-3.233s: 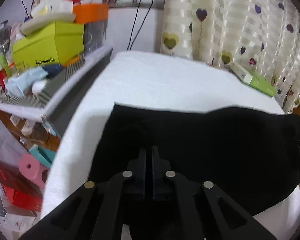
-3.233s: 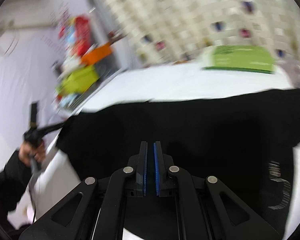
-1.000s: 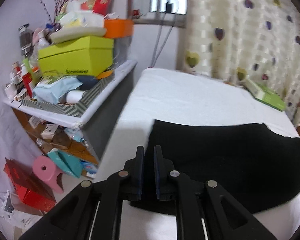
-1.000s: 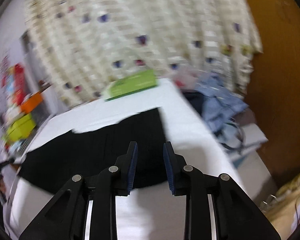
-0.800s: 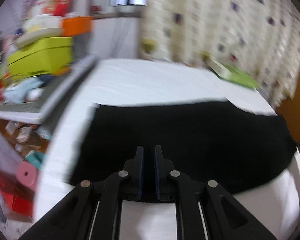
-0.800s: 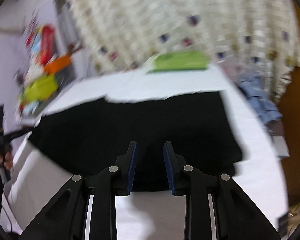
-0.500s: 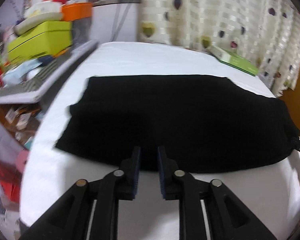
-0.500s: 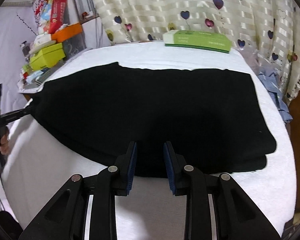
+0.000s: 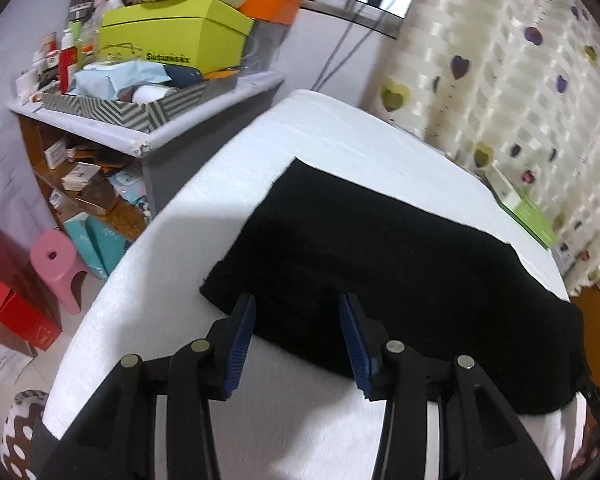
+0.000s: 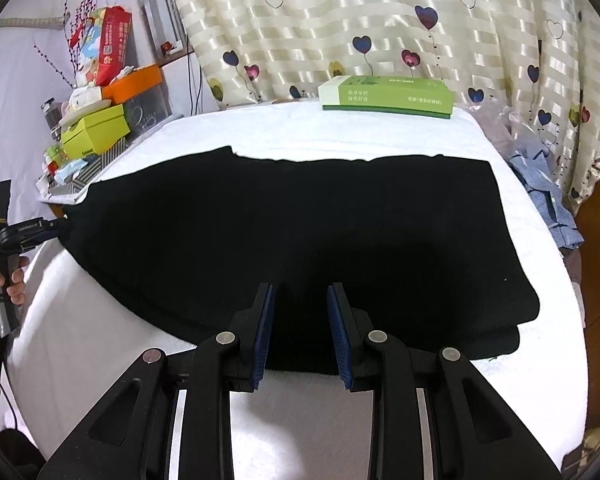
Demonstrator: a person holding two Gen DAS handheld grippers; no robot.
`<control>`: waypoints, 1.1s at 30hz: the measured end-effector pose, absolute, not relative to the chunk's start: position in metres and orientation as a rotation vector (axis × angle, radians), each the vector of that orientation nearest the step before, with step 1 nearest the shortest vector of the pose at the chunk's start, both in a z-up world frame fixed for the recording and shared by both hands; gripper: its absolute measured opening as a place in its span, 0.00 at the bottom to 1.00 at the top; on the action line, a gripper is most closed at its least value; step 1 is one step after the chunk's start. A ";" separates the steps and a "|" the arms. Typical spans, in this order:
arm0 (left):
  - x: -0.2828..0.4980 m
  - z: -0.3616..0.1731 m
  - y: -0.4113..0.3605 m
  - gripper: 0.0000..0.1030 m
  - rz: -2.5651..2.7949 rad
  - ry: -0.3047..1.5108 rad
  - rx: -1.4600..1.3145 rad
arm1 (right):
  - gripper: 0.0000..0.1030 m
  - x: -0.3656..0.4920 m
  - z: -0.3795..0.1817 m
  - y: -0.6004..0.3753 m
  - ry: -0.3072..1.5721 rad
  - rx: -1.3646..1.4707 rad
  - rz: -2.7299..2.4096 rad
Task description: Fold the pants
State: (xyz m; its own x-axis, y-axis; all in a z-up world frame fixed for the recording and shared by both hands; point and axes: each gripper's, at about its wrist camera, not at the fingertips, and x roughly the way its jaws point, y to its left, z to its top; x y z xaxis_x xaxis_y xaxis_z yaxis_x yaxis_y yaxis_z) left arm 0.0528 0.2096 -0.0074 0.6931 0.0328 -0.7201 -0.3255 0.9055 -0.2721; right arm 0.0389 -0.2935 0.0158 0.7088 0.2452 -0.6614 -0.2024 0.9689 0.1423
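The pants (image 10: 300, 232) lie folded lengthwise on the white table (image 10: 100, 340). Both the left gripper (image 9: 296, 332) and the right gripper (image 10: 298, 328) hover with jaws apart, holding nothing. The next move likely calls for gripping one end for a crosswise fold.

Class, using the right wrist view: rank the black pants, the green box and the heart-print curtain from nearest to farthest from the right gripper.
1. Black pants: lying on the white table, their near edge right at the open right gripper.
2. Green box: at the table's far edge, slightly right.
3. Heart-print curtain: hanging behind the box, farthest back.
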 end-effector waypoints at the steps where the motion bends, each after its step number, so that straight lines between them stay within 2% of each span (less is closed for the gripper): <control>1: 0.055 -0.008 0.209 0.45 0.226 0.782 -0.405 | 0.28 0.039 0.016 -0.294 0.740 0.067 0.246; 3: 0.059 -0.007 0.206 0.41 0.275 0.784 -0.399 | 0.28 0.040 0.016 -0.296 0.740 0.080 0.243; 4: 0.061 -0.007 0.203 0.33 0.305 0.790 -0.384 | 0.28 0.040 0.015 -0.296 0.740 0.084 0.241; 5: 0.065 -0.008 0.202 0.09 0.342 0.805 -0.370 | 0.28 0.041 0.015 -0.297 0.740 0.088 0.240; 13: 0.038 0.003 0.206 0.05 0.341 0.730 -0.433 | 0.28 0.036 0.020 -0.307 0.712 0.100 0.227; 16: 0.042 -0.011 0.211 0.06 0.291 0.787 -0.418 | 0.28 0.037 0.019 -0.310 0.713 0.108 0.223; 17: 0.041 -0.009 0.212 0.10 0.280 0.784 -0.413 | 0.28 0.038 0.019 -0.310 0.714 0.107 0.221; 23: 0.036 0.015 0.225 0.10 0.376 0.730 -0.377 | 0.28 0.044 0.024 -0.315 0.697 0.080 0.201; 27: 0.053 0.032 0.203 0.10 0.255 0.695 -0.318 | 0.28 0.061 0.023 -0.325 0.691 0.073 0.179; 29: 0.072 0.028 0.184 0.10 0.159 0.724 -0.265 | 0.28 0.072 0.017 -0.330 0.717 0.062 0.146; 32: 0.108 -0.008 0.175 0.10 0.153 0.865 -0.219 | 0.28 0.086 0.009 -0.357 0.777 0.206 0.149; 33: 0.108 -0.010 0.174 0.11 0.151 0.826 -0.205 | 0.28 0.087 0.011 -0.364 0.781 0.234 0.167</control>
State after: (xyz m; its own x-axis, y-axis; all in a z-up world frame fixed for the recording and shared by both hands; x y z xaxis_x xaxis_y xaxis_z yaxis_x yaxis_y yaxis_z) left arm 0.1083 0.1740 -0.0098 0.6688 0.0532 -0.7415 -0.2119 0.9697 -0.1215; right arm 0.0871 -0.3644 0.0107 0.6989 0.2345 -0.6757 -0.0617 0.9610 0.2696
